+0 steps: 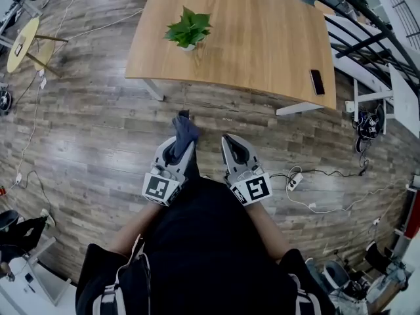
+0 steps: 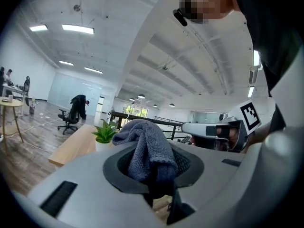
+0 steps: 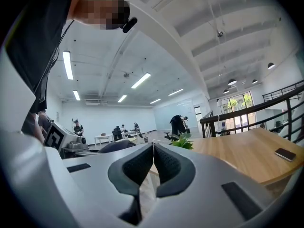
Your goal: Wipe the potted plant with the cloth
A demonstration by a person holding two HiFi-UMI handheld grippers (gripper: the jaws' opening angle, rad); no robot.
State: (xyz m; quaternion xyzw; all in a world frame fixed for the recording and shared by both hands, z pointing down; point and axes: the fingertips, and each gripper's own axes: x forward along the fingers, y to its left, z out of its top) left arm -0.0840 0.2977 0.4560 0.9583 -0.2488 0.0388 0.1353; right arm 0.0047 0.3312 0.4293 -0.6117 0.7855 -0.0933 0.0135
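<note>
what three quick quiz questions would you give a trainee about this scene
1. True or false: the right tool is shut with nothing between its jaws.
2. Where is the cloth? (a) on the floor (b) gripped in the left tool (c) draped over a chair
3. Fill in: besides the potted plant, the table holds a dark ____ near its right edge.

Key: 1 true; 2 b; 3 phone
</note>
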